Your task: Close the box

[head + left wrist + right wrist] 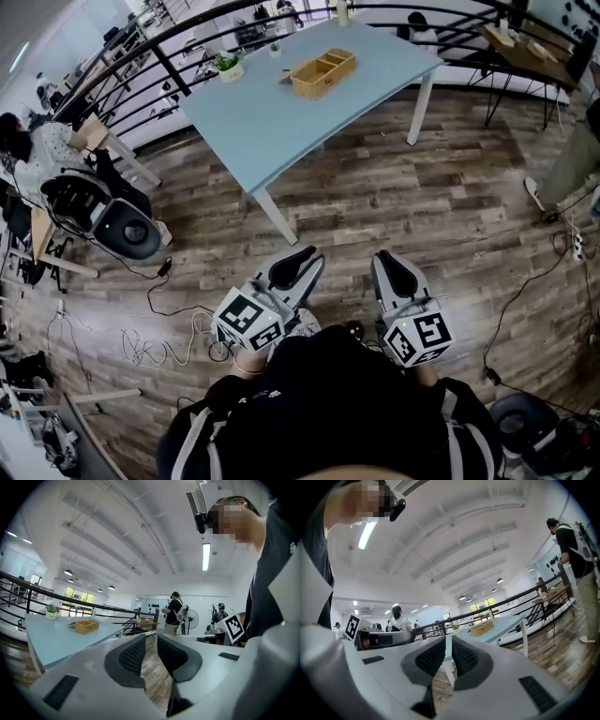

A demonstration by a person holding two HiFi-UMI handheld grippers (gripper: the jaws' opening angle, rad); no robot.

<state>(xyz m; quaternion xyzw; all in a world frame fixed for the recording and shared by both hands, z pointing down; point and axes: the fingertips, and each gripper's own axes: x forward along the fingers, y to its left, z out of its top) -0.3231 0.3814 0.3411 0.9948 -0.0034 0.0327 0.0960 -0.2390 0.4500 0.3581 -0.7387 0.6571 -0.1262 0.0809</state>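
Left gripper (302,255) (151,645): I hold it level above the floor, pointing toward the desk. Its jaws stand a narrow gap apart with nothing between them, and only floorboards show through the gap.
Right gripper (387,257) (448,651): It is level beside the left one and points the same way. Its jaws are also narrowly parted and empty, and a white desk leg shows through the gap.
Box: The tan woven rectangular box (323,73) (87,626) (481,628) sits on the desk toward its far side, well apart from both my grippers. Its top is open, and inner dividers show in the head view.
Desk: The light blue desk with white legs (262,122) stands ahead of me, with one corner and its leg nearest my grippers.
Plant: A small green plant in a white pot (228,66) (50,612) stands on the desk near its far left edge, apart from the box.
Floor: The brown wood-plank floor (394,187) lies under both grippers, with loose white cables (155,349) to my left.
Railing: A black metal railing (171,67) curves behind the desk.
Others: A seated person in a white top (42,150) is at the far left. A standing person in a black top (174,613) shows in the left gripper view, beyond the desk.
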